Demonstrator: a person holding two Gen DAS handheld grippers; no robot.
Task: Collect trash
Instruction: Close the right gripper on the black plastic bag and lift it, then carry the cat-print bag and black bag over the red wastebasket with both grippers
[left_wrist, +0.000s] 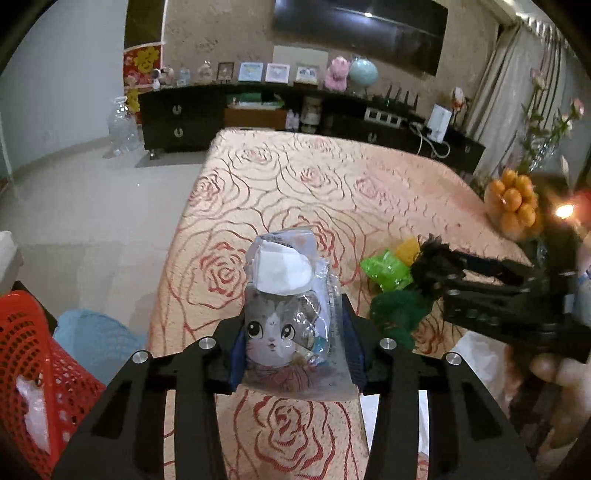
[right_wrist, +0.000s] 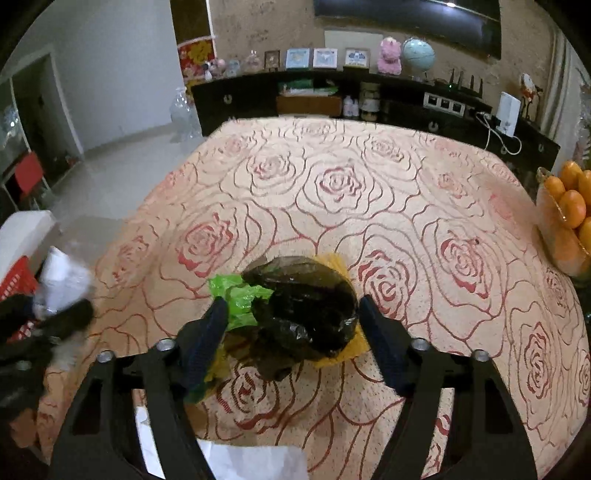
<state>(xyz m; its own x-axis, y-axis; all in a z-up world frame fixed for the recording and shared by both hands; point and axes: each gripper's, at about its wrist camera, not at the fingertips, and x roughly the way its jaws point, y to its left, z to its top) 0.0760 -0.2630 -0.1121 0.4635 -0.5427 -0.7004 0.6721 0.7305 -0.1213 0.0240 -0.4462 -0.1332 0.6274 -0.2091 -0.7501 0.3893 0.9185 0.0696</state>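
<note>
My left gripper is shut on a crumpled cat-printed plastic packet with a white flap, held above the rose-patterned tablecloth. In the right wrist view that packet shows blurred at the far left. My right gripper stands open astride a crumpled black plastic bag that lies on a green wrapper and a yellow one. Its left finger touches the green wrapper, and the right one sits just beside the black bag. From the left wrist, the right gripper hangs over the green wrapper.
A red mesh basket with some white trash stands low at the table's left. A glass bowl of oranges sits at the right edge. White paper lies at the near edge. A dark sideboard lines the far wall.
</note>
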